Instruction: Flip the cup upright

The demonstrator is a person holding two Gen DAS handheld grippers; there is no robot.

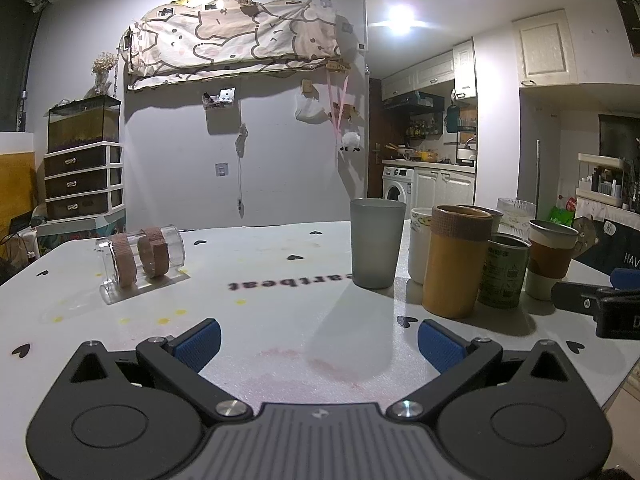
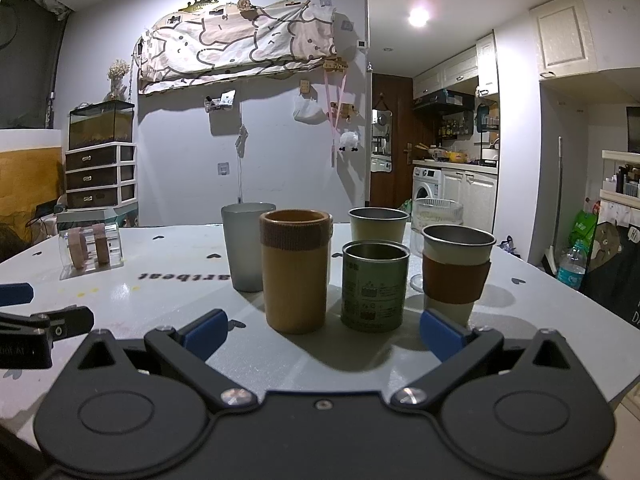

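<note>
A clear cup with two brown bands (image 1: 140, 259) lies on its side at the far left of the white table (image 1: 280, 280); it also shows in the right wrist view (image 2: 90, 249). My left gripper (image 1: 319, 344) is open and empty, low over the table's near edge, well short of the lying cup. My right gripper (image 2: 322, 334) is open and empty, just in front of a group of upright cups. The right gripper's finger shows in the left wrist view (image 1: 600, 304) at the right edge.
Several cups stand upright right of centre: a frosted grey tumbler (image 1: 376, 242), a tan cup with a brown band (image 2: 296, 270), a green tin (image 2: 374, 285), a sleeved paper cup (image 2: 456, 272), a white mug (image 1: 420, 244). The table edge runs close on the right.
</note>
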